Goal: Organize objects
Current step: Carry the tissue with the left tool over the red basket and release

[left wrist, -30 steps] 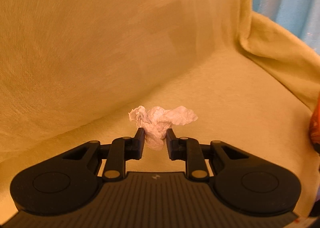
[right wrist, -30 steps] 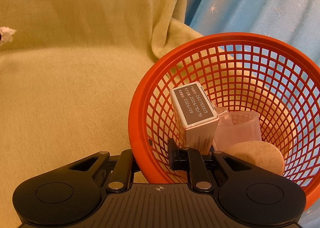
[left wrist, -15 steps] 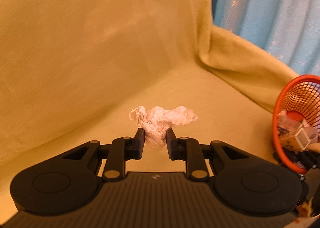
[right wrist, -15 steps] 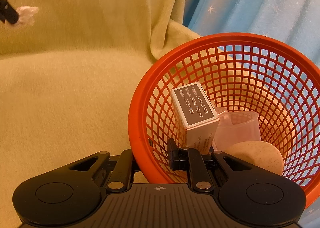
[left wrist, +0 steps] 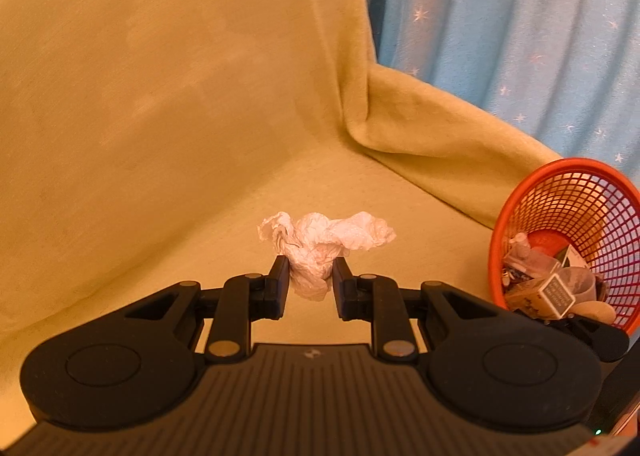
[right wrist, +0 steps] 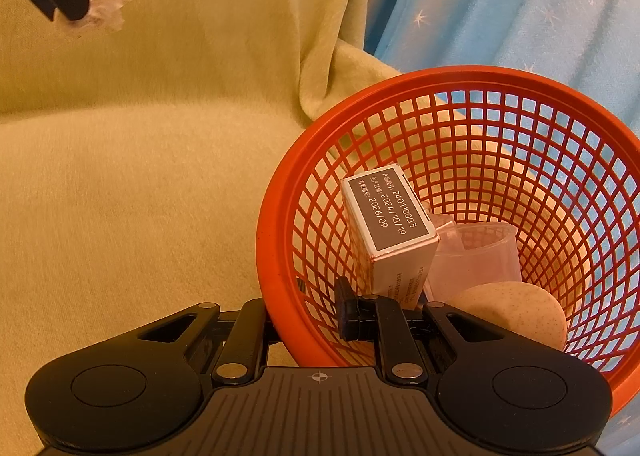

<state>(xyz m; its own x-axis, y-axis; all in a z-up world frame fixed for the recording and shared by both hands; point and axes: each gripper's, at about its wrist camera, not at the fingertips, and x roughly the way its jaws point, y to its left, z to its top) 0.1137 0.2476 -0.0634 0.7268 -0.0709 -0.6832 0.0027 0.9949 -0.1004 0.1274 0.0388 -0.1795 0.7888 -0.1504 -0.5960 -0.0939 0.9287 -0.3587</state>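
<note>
My left gripper (left wrist: 310, 276) pinches the crumpled tissue (left wrist: 325, 242); my right gripper (right wrist: 308, 314) clamps the orange basket (right wrist: 472, 74) rim. Next: carry toward three o'clock, release inside.

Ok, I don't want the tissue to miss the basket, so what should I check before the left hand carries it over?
1. Crumpled tissue pinched in left gripper: ok.
2. Tissue lifted clear of the sofa cover: ok.
3. Right gripper clamped on the orange basket rim, one finger outside, one inside: ok.
4. Basket mouth tilted towards the tissue: ok.
5. Room inside beside the box, clear cup and beige pebble-like thing: ok.
6. Grip firm enough for the carry: cannot tell.
</note>
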